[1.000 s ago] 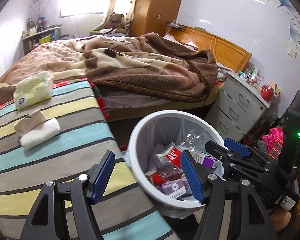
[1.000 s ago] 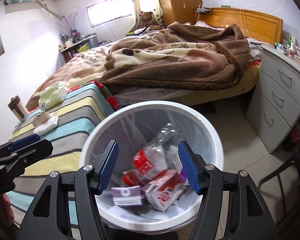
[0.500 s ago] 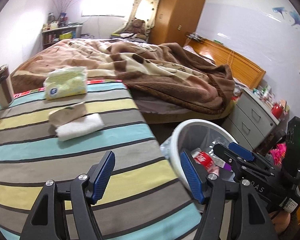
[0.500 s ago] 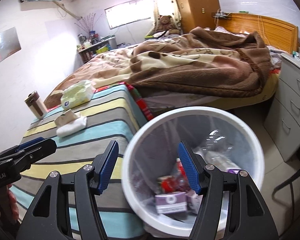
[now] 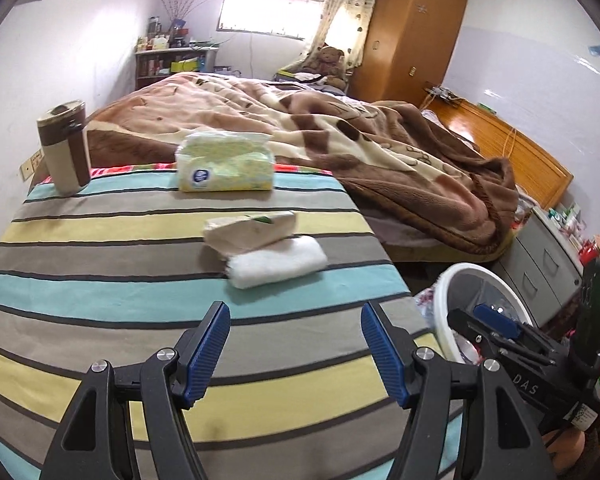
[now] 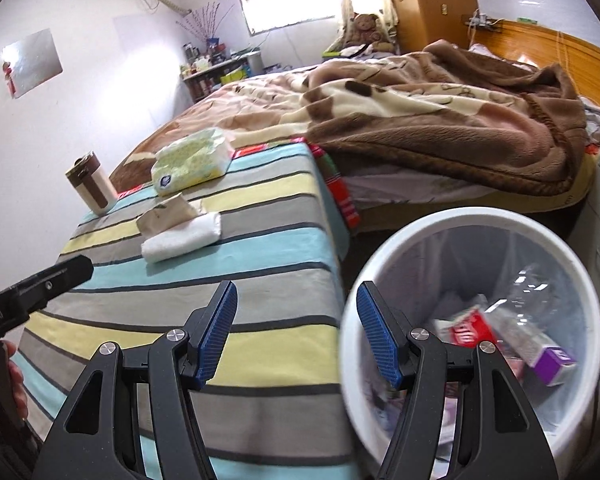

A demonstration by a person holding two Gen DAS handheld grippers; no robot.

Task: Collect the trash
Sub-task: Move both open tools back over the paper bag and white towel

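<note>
Both tongs stand part open with nothing between their blue pads. The left tongs (image 5: pixel 294 354) hang over the near part of the striped bench (image 5: pixel 100 272); the right tongs (image 6: pixel 296 334) hang over the bench's right edge, with the gap to the white waste bin (image 6: pixel 380 264) showing between the pads.

On the bench, a folded white cloth (image 5: pixel 276 262) lies toward the right edge, touching a crumpled beige tissue pack (image 5: pixel 250 228) just behind it. A green tissue pack (image 5: pixel 226 168) sits at the far edge, near the middle. A brown-and-cream flask (image 5: pixel 66 148) stands upright at the far left corner. The near half of the bench and its whole left side are bare cloth, giving open room to reach across.

The waste bin stands on the floor just beside the bench's right edge, its rim below the bench top. It holds trash: a clear plastic bottle (image 6: pixel 536 284), a red wrapper (image 6: pixel 470 330) and a purple-ended carton (image 6: pixel 548 354).

A bed with a brown blanket (image 5: pixel 380 148) runs along the bench's far edge. A narrow floor strip separates bin, bed and a grey drawer unit (image 5: pixel 548 256).
</note>
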